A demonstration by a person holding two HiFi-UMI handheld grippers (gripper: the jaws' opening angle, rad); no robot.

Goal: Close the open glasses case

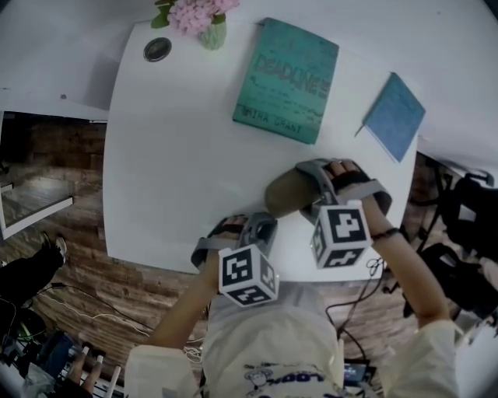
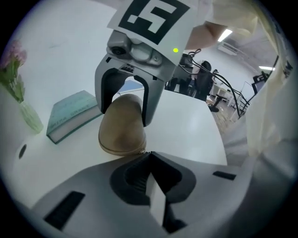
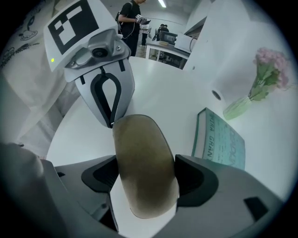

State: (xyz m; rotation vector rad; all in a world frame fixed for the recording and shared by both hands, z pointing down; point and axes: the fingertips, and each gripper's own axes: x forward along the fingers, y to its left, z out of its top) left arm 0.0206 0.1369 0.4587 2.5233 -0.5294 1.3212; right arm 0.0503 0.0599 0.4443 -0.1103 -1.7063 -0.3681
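Note:
A tan glasses case [image 1: 286,194] lies near the front edge of the white table [image 1: 171,155], its lid down on the base along a thin seam. My right gripper [image 1: 309,190] points steeply down and straddles the case, one jaw against each long side. In the right gripper view the case [image 3: 142,158] fills the gap of that gripper [image 3: 145,179]. My left gripper [image 1: 267,223] is shut with nothing in it. In its own view, the left gripper [image 2: 149,155] has its tips just short of the rounded end of the case [image 2: 122,128].
A teal book [image 1: 286,78] lies behind the case, and a blue notebook [image 1: 395,115] sits at the back right. A vase of pink flowers [image 1: 204,19] and a small black disc [image 1: 157,49] stand at the far edge. Cables trail on the floor below the table's front edge.

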